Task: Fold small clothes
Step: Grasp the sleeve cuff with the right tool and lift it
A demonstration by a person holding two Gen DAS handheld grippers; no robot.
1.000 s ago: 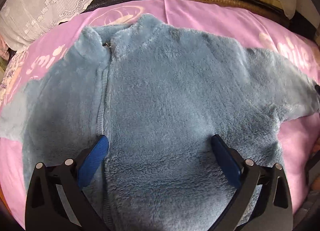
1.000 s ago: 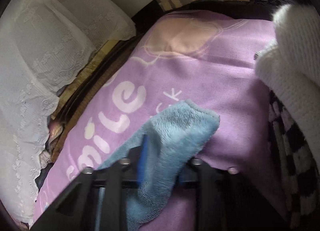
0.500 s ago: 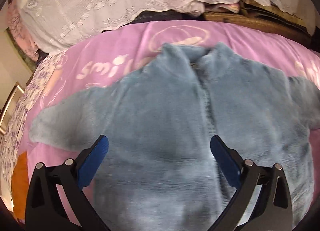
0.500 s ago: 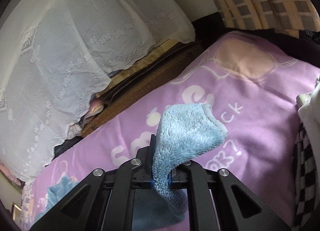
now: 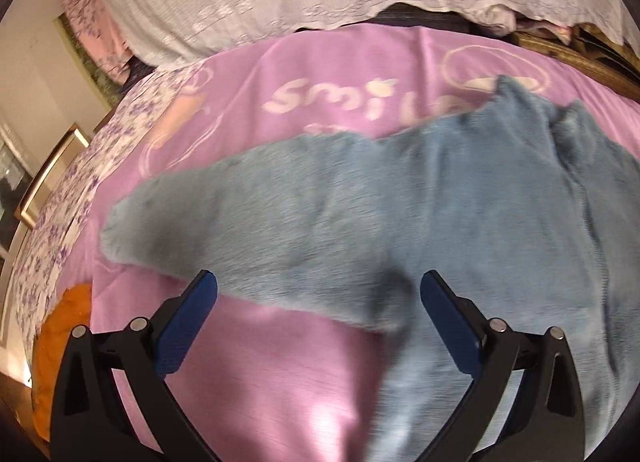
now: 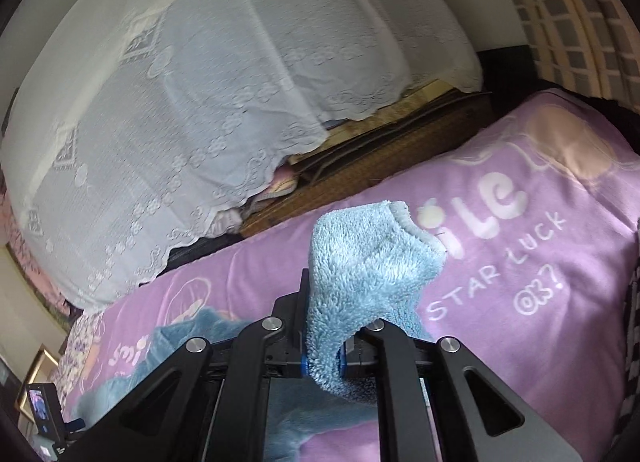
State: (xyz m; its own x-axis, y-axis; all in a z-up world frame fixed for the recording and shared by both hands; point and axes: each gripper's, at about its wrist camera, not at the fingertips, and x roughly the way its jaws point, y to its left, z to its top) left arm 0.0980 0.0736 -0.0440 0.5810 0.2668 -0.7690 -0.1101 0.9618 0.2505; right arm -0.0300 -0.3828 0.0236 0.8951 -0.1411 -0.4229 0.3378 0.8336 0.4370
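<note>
Right gripper (image 6: 322,346) clamped on blue fleece sleeve (image 6: 360,274), lifted above pink blanket (image 6: 520,342); left gripper (image 5: 318,306) jaws apart over other sleeve (image 5: 240,222), seemingly not touching.

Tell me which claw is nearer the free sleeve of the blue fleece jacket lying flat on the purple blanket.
Left. The left claw hovers open just over that free sleeve. The right claw is shut on the other sleeve's cuff, lifted at the jacket's far side.

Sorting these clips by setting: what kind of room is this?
Probably a bedroom: the blue fleece jacket lies on a pink printed blanket spread like bedding, with lace-covered piles behind and a checked curtain at the side.
</note>
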